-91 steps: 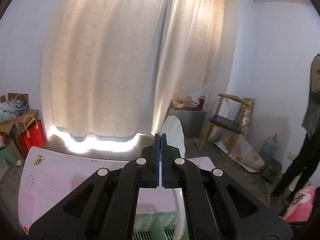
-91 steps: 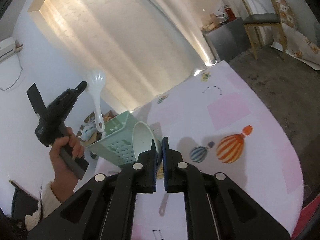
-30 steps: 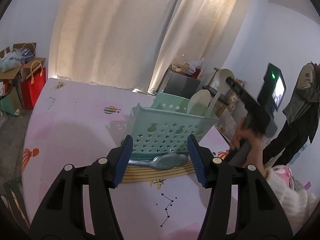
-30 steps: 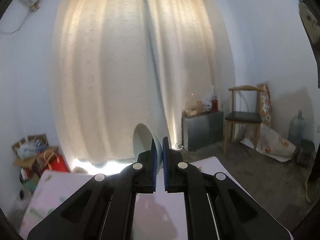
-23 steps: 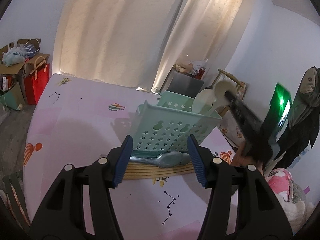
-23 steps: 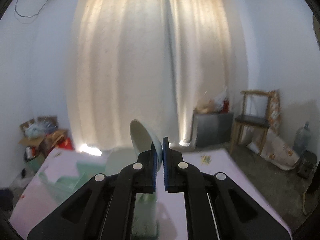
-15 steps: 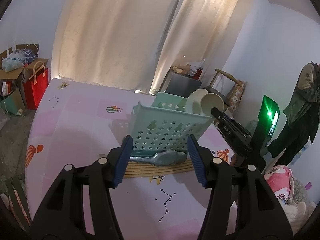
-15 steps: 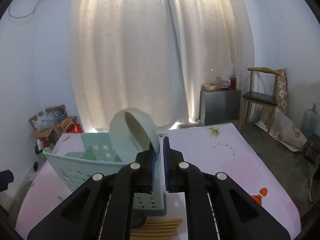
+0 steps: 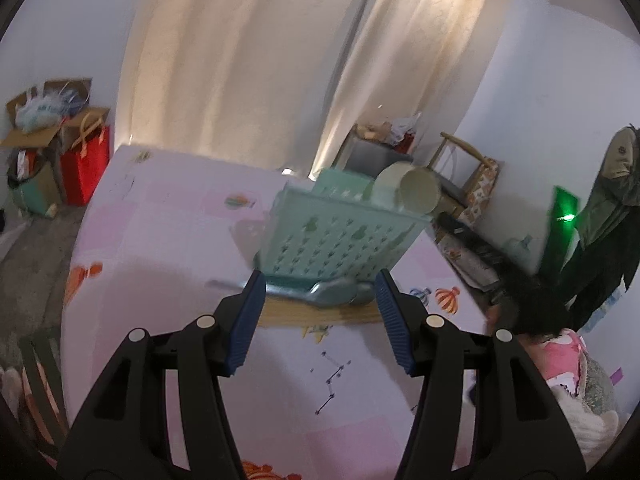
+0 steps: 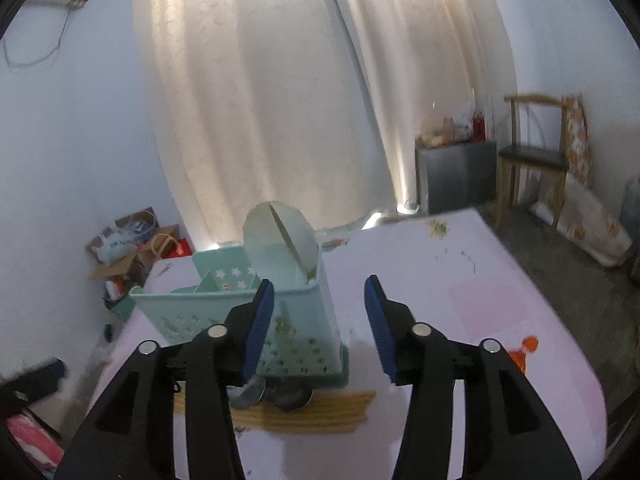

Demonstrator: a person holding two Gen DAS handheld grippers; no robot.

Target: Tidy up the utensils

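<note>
The right tongs (image 10: pixel 319 316) stand apart with nothing between their blue pads (image 10: pixel 258 322); their jaws have just been opening, and the pale spoon they carried now stands in the basket. The left tongs (image 9: pixel 319 322) are likewise apart and empty, pointing down over the table (image 9: pixel 168 280) toward the basket's long side.

Just beyond both pairs of tongs sits a mint-green utensil basket (image 10: pixel 296 320) with star-shaped cut-outs and inner dividers, standing upright on the pink patterned table (image 10: pixel 460 312). From the compartment at its near right corner in the right wrist view, two pale spoon bowls (image 10: pixel 280 240) rise side by side above the rim, one overlapping the other; in the left wrist view the same spoon bowls (image 9: pixel 408 194) show at the basket's (image 9: pixel 340 240) far right end.

At the foot of the basket lie metal spoons (image 9: pixel 336 294) on a bundle of wooden chopsticks (image 9: pixel 316 316), touching the basket's base; the right wrist view shows the metal spoons (image 10: pixel 272 396) and the chopsticks (image 10: pixel 312 416) lying flat in front of it.

Farther out hang cream curtains (image 10: pixel 260 80). A wooden chair (image 10: pixel 532 148) stands beside a grey cabinet (image 10: pixel 456 172), and a red bag (image 9: pixel 86 168) sits on the floor among cardboard boxes.
</note>
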